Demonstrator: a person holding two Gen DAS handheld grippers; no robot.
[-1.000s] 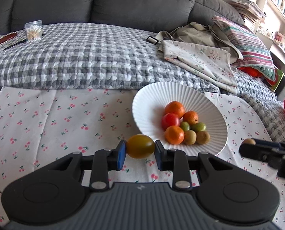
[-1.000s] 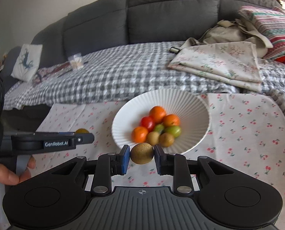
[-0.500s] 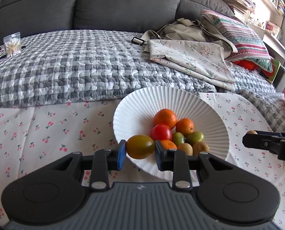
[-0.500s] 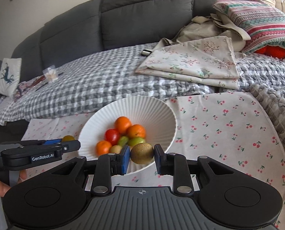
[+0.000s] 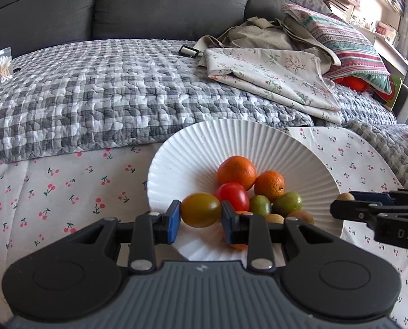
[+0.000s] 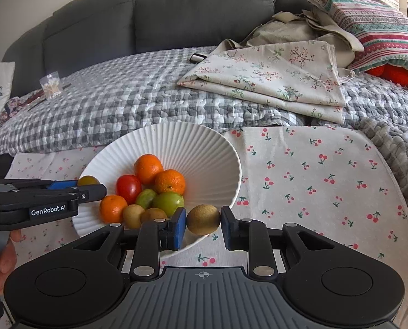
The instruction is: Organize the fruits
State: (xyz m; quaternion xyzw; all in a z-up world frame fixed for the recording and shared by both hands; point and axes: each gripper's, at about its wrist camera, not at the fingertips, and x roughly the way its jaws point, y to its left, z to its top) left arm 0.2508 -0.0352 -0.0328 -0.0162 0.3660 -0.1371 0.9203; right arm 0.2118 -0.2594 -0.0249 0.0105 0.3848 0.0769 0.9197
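Left tool (image 5: pixel 200 210) clamps a soft, thin-skinned green-brown tomato (image 5: pixel 200 210) across its middle, right tool (image 6: pixel 203 220) a firmer small kiwi (image 6: pixel 203 219), both over the near rim of the bowl (image 6: pixel 204 150); light, bruisable, roll-prone.

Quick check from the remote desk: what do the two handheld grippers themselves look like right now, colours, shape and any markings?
Both match: the left gripper and the right gripper have black linkage arms with silver pivot bolts, blue pads inside the fingertips, and a ribbed grey body flanked by round black housings. White "GenRobot.AI" lettering runs along the left one's side. No cables or sleeves show.
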